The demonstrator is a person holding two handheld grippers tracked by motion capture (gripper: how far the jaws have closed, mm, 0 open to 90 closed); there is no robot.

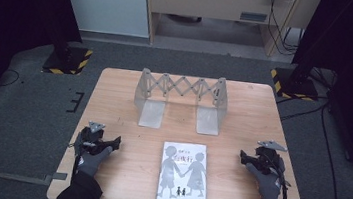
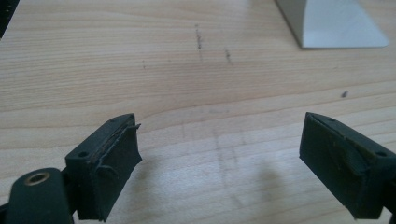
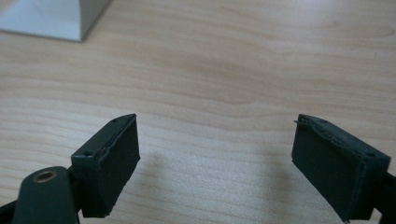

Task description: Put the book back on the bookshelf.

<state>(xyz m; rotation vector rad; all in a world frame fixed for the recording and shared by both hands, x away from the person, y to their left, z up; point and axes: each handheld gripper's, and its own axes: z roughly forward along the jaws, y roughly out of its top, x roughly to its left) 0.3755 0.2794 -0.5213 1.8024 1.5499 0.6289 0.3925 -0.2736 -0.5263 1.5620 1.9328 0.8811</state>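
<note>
At the pale wooden tabletop (image 1: 106, 172), I rest my left gripper (image 1: 111, 142) and right gripper (image 1: 244, 155) on either side of one grey hardcover book (image 1: 183, 176) with two hand-holding silhouettes on its cover, both sets of jaws spread wide and holding nothing. The book lies flat at the near edge, just in front of one silver metal expanding book rack (image 1: 180, 100) with a scissor-lattice back and two end plates, and apart from both grippers. My reading: nothing has begun; the next move calls for bringing both jaws inward to the book's edges, lifting it, and standing it upright between the rack's plates.
</note>
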